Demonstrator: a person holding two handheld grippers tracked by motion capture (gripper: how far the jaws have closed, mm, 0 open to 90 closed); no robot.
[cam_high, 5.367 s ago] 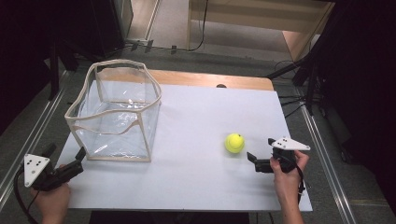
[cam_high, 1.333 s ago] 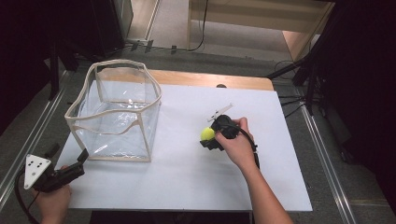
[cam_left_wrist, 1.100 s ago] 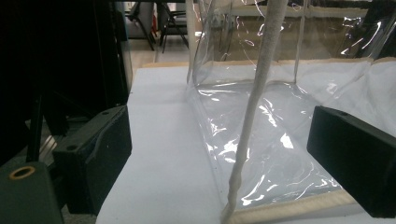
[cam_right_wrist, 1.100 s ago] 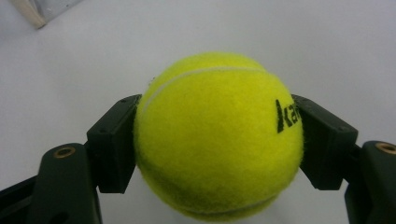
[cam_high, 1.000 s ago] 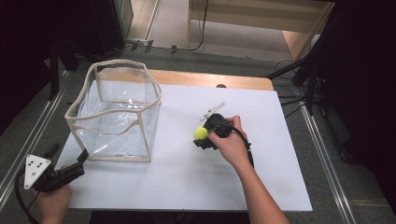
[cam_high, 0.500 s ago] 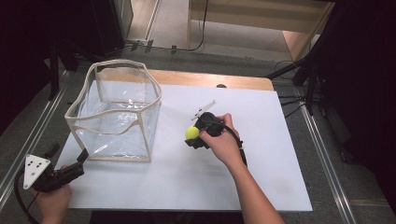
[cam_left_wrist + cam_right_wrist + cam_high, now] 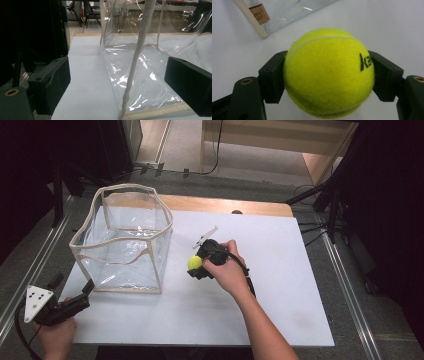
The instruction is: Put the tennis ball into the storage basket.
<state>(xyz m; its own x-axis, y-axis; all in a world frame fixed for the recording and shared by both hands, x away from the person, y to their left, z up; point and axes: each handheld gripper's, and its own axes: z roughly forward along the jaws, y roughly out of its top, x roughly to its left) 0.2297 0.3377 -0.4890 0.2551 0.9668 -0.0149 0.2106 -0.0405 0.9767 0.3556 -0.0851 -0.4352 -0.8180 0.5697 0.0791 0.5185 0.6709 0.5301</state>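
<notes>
A yellow tennis ball (image 7: 194, 263) (image 7: 329, 72) is clamped between the two black jaws of my right gripper (image 7: 196, 265), held above the white table (image 7: 280, 285) just right of a clear plastic bag (image 7: 125, 245) with a cream rim. The bag stands open-topped on the left half of the table. In the right gripper view the bag's bottom corner (image 7: 259, 17) lies ahead and to the upper left. My left gripper (image 7: 85, 292) rests at the table's near left corner, open, its jaws spread either side of the bag's near corner seam (image 7: 136, 62).
A wooden strip (image 7: 225, 205) runs along the table's far edge. Metal rails (image 7: 30, 270) flank the table on the left and right (image 7: 350, 285). Cables (image 7: 315, 227) trail at the back right. A brown label (image 7: 259, 13) sits on the bag's seam.
My right gripper took hold of the tennis ball at the table's right side and has carried it leftward toward the bag. The left gripper has stayed in place.
</notes>
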